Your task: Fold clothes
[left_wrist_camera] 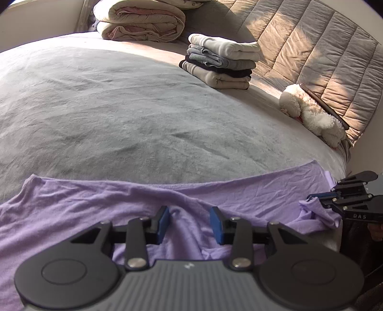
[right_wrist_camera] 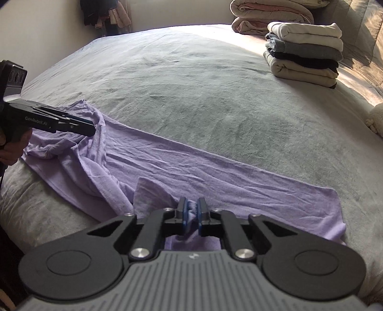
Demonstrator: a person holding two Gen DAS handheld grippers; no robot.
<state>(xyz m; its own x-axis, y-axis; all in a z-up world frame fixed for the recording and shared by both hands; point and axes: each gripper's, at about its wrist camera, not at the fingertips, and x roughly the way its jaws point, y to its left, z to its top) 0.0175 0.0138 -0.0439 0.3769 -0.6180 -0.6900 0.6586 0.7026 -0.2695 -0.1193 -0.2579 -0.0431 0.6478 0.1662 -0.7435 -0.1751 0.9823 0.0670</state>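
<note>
A grey-covered bed (left_wrist_camera: 107, 114) bears a spread lilac garment (left_wrist_camera: 71, 210), a stack of folded clothes (left_wrist_camera: 222, 62), a rolled quilt (left_wrist_camera: 141, 21) and a white plush toy (left_wrist_camera: 311, 112).

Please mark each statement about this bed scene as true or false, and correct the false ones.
1. The right gripper pinches the purple garment. True.
2. The left gripper is clamped shut. False: its jaws stand apart, with cloth between them.
3. A stack of folded clothes sits on the bed. True.
4. The purple garment lies on top of that stack. False: it is spread at the near edge of the bed.
5. A white plush toy lies by the headboard. True.
</note>
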